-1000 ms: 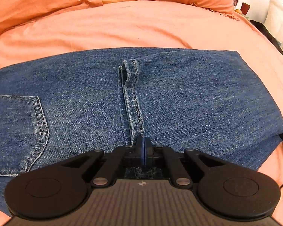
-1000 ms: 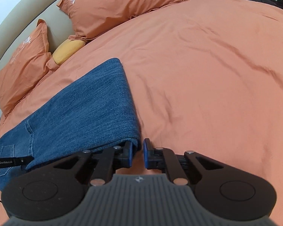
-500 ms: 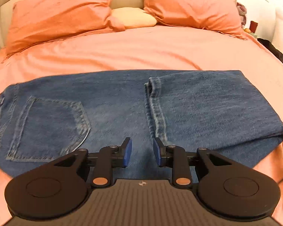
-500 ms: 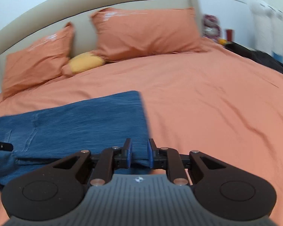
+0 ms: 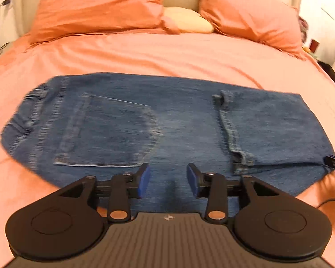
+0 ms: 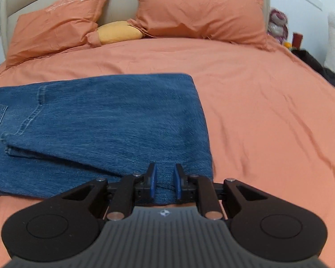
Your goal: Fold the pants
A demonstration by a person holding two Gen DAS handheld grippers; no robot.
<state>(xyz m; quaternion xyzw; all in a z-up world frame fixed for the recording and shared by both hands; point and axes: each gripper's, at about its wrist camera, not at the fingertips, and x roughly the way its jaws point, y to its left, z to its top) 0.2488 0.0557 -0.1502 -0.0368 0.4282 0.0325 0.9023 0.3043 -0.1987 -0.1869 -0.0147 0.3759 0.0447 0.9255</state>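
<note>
Left wrist cam: my left gripper (image 5: 168, 180) is above the near edge of the jeans (image 5: 185, 120), jaws opening, nothing between them. Jeans lie folded flat across the orange bedspread (image 5: 167, 53), back pocket (image 5: 109, 131) up. Right gripper (image 6: 164, 180) sits over the folded end, jaws slightly apart, not pinching denim.

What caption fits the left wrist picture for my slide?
Left gripper, jaws opening and empty, above folded blue jeans on an orange bed.
</note>
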